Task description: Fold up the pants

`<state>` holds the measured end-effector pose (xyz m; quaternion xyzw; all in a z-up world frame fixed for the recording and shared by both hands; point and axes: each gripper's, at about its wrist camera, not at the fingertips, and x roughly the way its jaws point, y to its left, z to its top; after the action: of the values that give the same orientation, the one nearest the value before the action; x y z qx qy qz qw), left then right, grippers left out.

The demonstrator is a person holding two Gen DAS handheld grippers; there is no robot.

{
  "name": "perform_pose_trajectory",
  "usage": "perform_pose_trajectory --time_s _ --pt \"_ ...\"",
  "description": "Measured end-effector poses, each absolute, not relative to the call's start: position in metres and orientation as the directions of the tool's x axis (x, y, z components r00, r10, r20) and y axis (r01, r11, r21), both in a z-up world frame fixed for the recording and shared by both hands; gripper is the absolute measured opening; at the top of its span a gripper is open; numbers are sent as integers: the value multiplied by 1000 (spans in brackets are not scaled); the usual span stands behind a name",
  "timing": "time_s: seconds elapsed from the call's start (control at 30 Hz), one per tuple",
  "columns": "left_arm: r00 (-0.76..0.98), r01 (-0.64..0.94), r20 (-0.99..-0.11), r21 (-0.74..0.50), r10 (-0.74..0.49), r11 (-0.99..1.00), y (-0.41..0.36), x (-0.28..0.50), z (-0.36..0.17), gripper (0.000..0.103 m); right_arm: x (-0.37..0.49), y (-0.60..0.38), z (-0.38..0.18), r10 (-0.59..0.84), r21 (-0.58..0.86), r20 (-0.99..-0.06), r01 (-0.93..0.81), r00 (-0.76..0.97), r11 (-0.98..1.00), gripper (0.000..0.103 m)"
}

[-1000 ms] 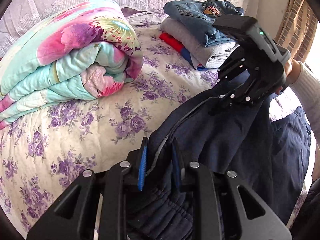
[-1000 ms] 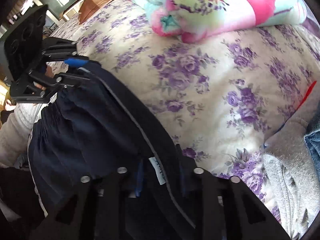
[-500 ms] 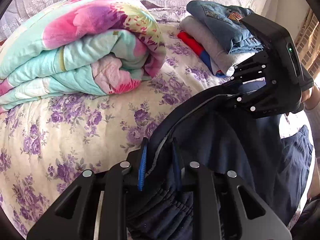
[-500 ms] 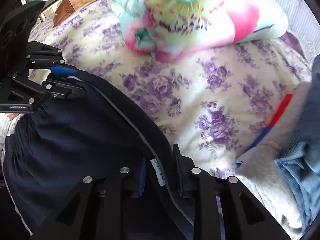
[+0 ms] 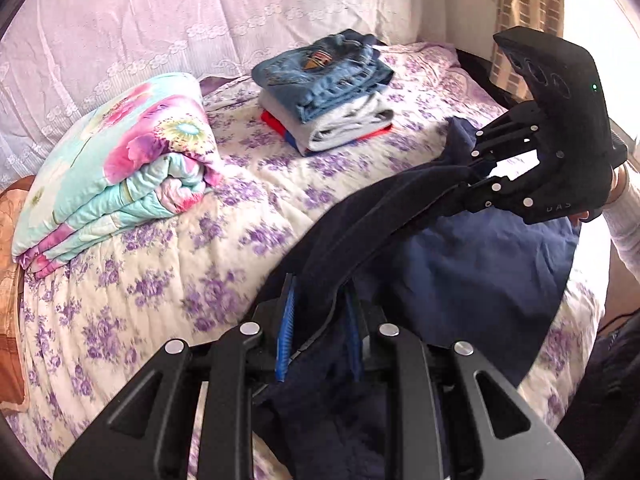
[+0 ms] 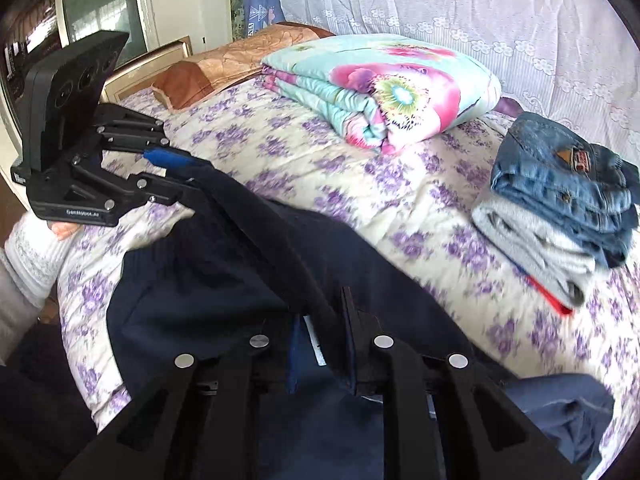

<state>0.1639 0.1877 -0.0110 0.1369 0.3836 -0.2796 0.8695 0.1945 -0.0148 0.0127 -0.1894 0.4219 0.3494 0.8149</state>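
The dark navy pants [image 5: 460,264] hang stretched between my two grippers above the floral bed, with part of them lying on the bedspread. My left gripper [image 5: 320,312] is shut on one end of the top edge; it also shows in the right wrist view [image 6: 188,172]. My right gripper [image 6: 324,320] is shut on the other end, near a white label, and shows in the left wrist view [image 5: 468,172]. The pants [image 6: 224,280] sag between the two grips.
A folded floral quilt [image 5: 116,168] lies at the left of the bed. A stack of folded clothes [image 5: 332,92] topped with jeans sits at the back. White lace curtain [image 5: 160,20] behind. Purple-flowered bedspread [image 5: 168,280] lies open in between. A brown pillow [image 6: 224,60] lies at the bed's head.
Both grippers have lifted and pulled back from the bed with the pants in them; the quilt and clothes stack now look farther away and the fabric between them is more stretched.
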Motion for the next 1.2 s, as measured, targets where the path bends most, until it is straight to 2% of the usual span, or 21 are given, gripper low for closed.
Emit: perform_pose_trajectory --time_s 0.23,0.37,0.5,0.7,0.73,0.8,0.87,0.9,0.93,1.0,1.13,1.17,1.2 --pt "489 638 -762 -18 -424 770 191 65 -48 21 85 -4 -31 340 -24 -867 -710 366 704 18" --pt "460 631 -795 -20 -395 775 187 56 -72 21 76 -9 -58 346 35 -878 -678 330 734 18" --pt "452 628 -790 -49 -415 776 192 49 -75 21 72 -12 -71 366 83 -876 -650 314 756 19" --pt "441 626 -792 -66 -422 777 198 43 -75 24 70 -6 -82 352 71 -880 -643 320 763 22" --pt "444 623 -789 -69 -425 779 200 39 -73 27 69 -5 -85 346 67 -882 -640 320 765 24" --pt "453 623 -764 -97 -459 776 205 29 -62 55 68 -3 -89 341 59 -882 -642 325 764 28" --pt "488 622 -717 -115 -498 775 211 18 -46 70 65 -2 -89 349 59 -878 -651 326 757 35" --pt "499 624 -693 -129 -520 771 214 14 -38 71 64 -2 -89 360 74 -878 -653 316 753 40" --pt "517 613 -671 -142 -531 777 215 13 -28 74 64 -2 -89 364 81 -877 -650 314 756 40" --pt "566 544 -654 -162 -502 823 211 23 -16 87 65 -4 -88 368 91 -876 -642 311 761 42" --pt "545 362 -733 -232 -407 903 185 62 -28 86 62 -10 -85 387 125 -873 -631 297 766 43" --pt "523 326 -755 -252 -396 911 178 67 -37 82 59 -11 -84 388 124 -873 -633 297 764 43" --pt "493 306 -770 -282 -405 909 173 71 -47 69 57 -14 -83 389 124 -873 -638 294 760 45"
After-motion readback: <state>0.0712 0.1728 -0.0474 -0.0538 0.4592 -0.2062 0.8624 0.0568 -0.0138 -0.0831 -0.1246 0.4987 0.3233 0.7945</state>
